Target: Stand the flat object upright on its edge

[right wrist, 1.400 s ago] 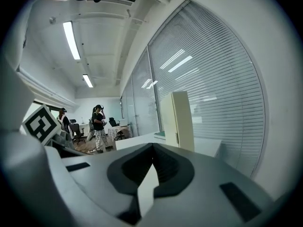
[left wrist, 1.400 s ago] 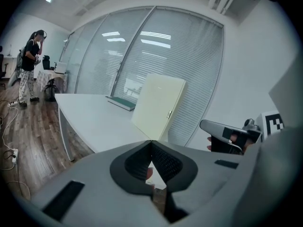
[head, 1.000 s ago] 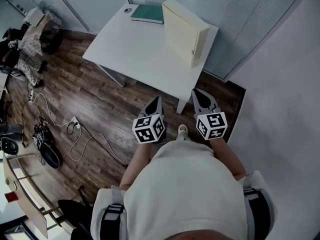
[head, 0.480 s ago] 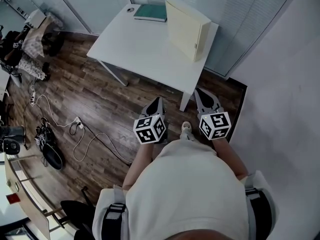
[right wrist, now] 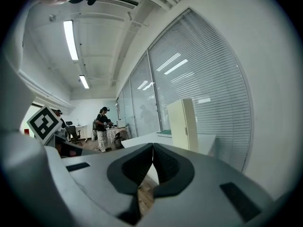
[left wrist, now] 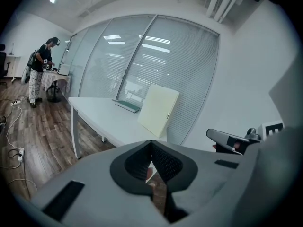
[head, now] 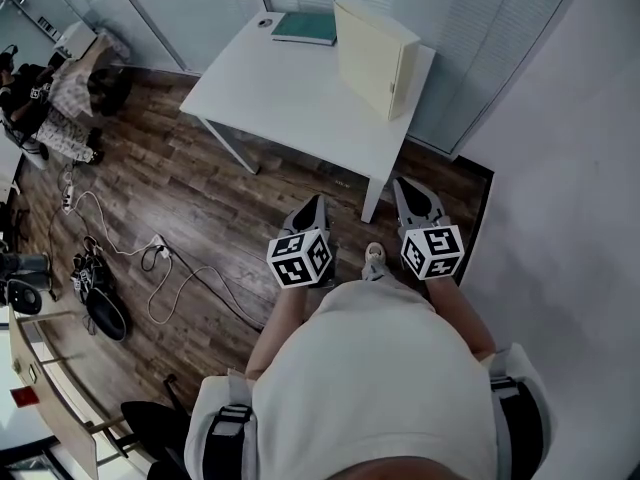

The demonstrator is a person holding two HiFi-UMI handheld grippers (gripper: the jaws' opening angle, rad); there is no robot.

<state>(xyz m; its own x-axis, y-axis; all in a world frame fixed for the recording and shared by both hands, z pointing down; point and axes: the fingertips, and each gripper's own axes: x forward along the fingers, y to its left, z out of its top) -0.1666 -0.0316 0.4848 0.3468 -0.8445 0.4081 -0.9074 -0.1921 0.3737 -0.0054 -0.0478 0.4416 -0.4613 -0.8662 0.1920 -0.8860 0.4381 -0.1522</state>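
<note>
**Box upright on table; both grippers closed and empty**

The cream box [head: 372, 53] stands on 1 long edge at the far right of the table [head: 290, 93], close to the edge by the blinds. A green book [head: 305, 28] lies flat just beside it.

Left gripper [head: 314, 202] and right gripper [head: 407, 184] hang near the table's front corner, over wood floor. Both have their jaws pressed together with nothing between them.

A cable [head: 170, 273] trails across the floor to the left.
</note>
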